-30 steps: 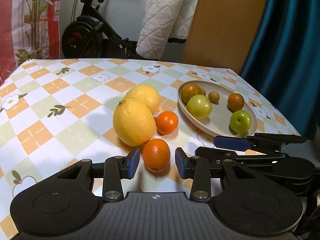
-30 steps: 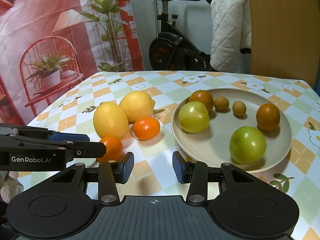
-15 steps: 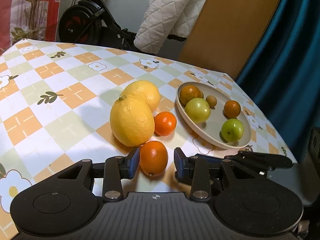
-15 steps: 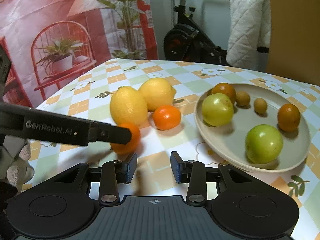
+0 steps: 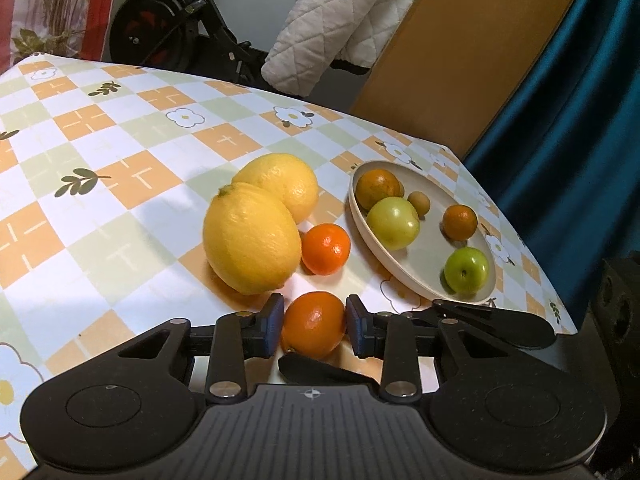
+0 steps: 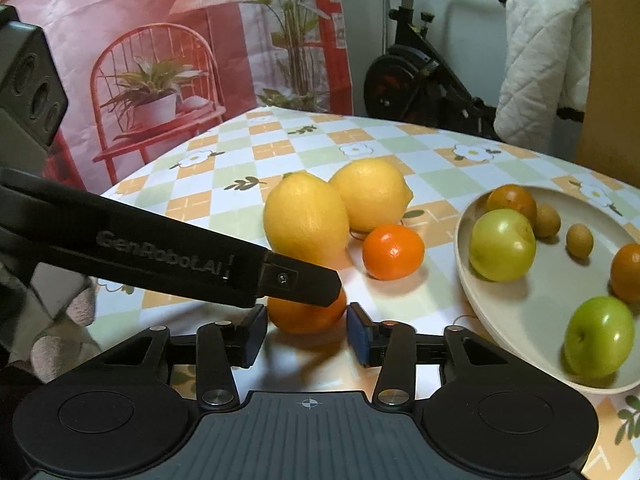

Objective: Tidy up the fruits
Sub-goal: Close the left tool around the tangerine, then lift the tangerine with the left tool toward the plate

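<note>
My left gripper (image 5: 314, 324) is shut on an orange (image 5: 313, 324) and holds it just above the tablecloth; it also shows in the right wrist view (image 6: 306, 312), partly hidden behind the left gripper's finger (image 6: 296, 280). My right gripper (image 6: 306, 334) is open and empty, right in front of that orange. Two lemons (image 5: 252, 236) (image 5: 280, 184) and a second small orange (image 5: 326, 248) lie on the cloth. A beige plate (image 5: 416, 276) to the right holds green apples (image 5: 467, 270), oranges and small brown fruits.
The checked tablecloth (image 5: 100, 184) covers the table; its right edge runs just past the plate. An exercise bike (image 5: 160, 36), a quilted white cloth (image 5: 340, 24), a wooden panel and a blue curtain (image 5: 568, 100) stand behind. A red plant backdrop (image 6: 160, 60) is at left.
My left gripper closed in on the near orange and lifted it slightly off the cloth. My right gripper moved left, toward that orange, and stayed open.
</note>
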